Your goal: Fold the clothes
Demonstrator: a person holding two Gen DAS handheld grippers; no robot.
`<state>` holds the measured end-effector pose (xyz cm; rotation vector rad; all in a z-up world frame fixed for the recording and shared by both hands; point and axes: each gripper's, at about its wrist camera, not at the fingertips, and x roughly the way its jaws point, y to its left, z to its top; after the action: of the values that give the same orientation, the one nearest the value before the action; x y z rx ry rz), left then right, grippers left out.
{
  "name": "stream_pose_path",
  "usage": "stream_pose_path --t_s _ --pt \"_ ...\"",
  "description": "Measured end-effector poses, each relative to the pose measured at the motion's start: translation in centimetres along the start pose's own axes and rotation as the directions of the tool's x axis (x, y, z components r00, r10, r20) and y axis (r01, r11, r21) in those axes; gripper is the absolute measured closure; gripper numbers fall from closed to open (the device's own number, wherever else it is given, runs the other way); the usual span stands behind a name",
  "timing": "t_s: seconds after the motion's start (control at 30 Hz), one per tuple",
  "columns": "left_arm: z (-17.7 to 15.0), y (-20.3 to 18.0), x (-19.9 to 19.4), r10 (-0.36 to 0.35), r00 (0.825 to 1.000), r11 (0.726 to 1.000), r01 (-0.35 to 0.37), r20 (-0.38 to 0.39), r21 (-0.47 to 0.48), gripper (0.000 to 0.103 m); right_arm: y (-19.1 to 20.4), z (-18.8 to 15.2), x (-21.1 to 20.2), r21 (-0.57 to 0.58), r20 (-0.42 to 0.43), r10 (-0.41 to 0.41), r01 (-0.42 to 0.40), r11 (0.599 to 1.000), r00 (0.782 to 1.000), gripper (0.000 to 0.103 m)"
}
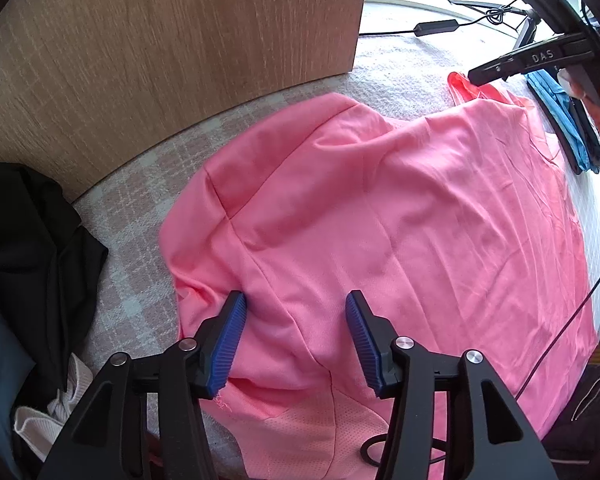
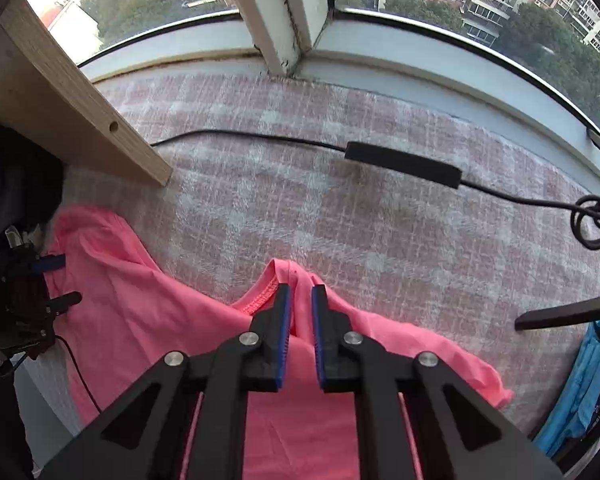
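Note:
A pink shirt (image 1: 380,220) lies spread on the plaid-covered surface (image 2: 340,220), wrinkled, with one sleeve toward the wooden panel. My left gripper (image 1: 295,296) hangs open just over the shirt's near side, blue pads wide apart and fabric lying loose beneath them. At the shirt's far hem my right gripper (image 2: 301,288) points straight down, shut on a pinched-up fold of the pink shirt (image 2: 140,312). In the left wrist view the right gripper (image 1: 474,76) shows at the top right with the hem raised at its tip. The left gripper (image 2: 60,282) appears at the right wrist view's left edge.
A wooden panel (image 1: 180,60) stands behind the shirt. Black clothing (image 1: 28,232) and a white garment (image 1: 56,412) lie at the left. A blue garment (image 2: 580,380) sits to the right. A black power adapter (image 2: 404,164) with its cable runs below the window frame (image 2: 284,40).

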<state>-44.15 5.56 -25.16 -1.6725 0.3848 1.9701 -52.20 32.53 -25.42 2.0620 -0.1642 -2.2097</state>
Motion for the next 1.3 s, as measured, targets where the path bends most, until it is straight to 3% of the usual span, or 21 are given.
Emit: stream_pose_path --t_s 0.17,0.3,0.37,0.43,0.53,0.63,0.73,0.8,0.87,0.93,1.07,1.2,1.3 --pt "0.4 0.4 0.6 -0.005 1.000 1.000 0.005 -0.001 0.002 0.053 1.1 -0.8 0.3 -0.018 -0.016 -0.042 0.042 0.999 0.999 0.092" --pt "0.2 0.5 0.4 -0.011 1.000 1.000 0.011 0.003 -0.001 0.053 1.6 -1.9 1.2 -0.048 -0.077 -0.093 0.089 0.995 0.993 0.092" --pt "0.0 0.5 0.1 -0.009 1.000 1.000 0.009 0.004 0.002 0.052 1.8 -2.6 0.7 -0.065 -0.046 -0.100 0.097 0.993 0.994 0.092" --pt "-0.3 0.5 -0.2 -0.007 1.000 1.000 0.007 0.003 0.006 0.052 2.3 -3.1 0.9 -0.088 -0.027 -0.098 0.095 0.992 0.995 0.099" --pt "-0.7 0.6 -0.7 -0.006 1.000 1.000 0.006 0.002 0.009 0.052 2.1 -4.0 -0.2 -0.105 -0.007 -0.049 0.048 0.993 0.999 0.100" --pt "-0.5 0.9 -0.3 -0.014 1.000 1.000 0.014 0.003 0.002 0.052 0.4 -3.9 -3.7 -0.024 0.126 -0.071 0.075 0.997 0.989 0.100" --pt "-0.5 1.0 -0.3 -0.015 1.000 1.000 0.015 0.002 0.001 0.052 -1.5 -3.6 -7.2 0.078 0.261 -0.064 0.045 0.996 0.963 0.100" --pt "-0.5 1.1 -0.4 -0.010 1.000 1.000 0.010 0.003 0.000 0.052 -1.0 -3.5 -7.2 0.041 0.207 -0.054 0.046 0.998 0.977 0.099" --pt "-0.5 1.3 -0.8 -0.007 1.000 1.000 0.007 0.010 -0.003 0.052 -0.7 -1.4 -5.6 0.017 0.154 -0.088 0.086 0.996 0.984 0.084" --pt "-0.5 1.5 -1.7 -0.008 1.000 1.000 0.008 0.030 -0.010 0.052 -1.5 -1.0 -5.9 0.006 0.136 -0.059 0.059 0.998 0.989 0.071" --pt "-0.2 2.5 -3.6 0.045 0.996 0.999 -0.044 0.074 -0.016 0.052 -1.8 -0.3 -4.0 0.021 0.124 0.005 -0.007 1.000 0.992 0.070" --pt "0.5 4.5 -3.8 0.081 0.993 0.996 -0.078 0.091 -0.034 0.052 -2.5 -1.6 -6.9 0.022 0.185 -0.031 0.028 0.999 0.982 0.068" --pt "0.1 6.0 -3.5 0.108 0.992 0.993 -0.104 0.059 -0.058 0.051 -3.1 -3.8 -7.6 0.016 0.197 -0.053 0.051 0.999 0.979 0.052"
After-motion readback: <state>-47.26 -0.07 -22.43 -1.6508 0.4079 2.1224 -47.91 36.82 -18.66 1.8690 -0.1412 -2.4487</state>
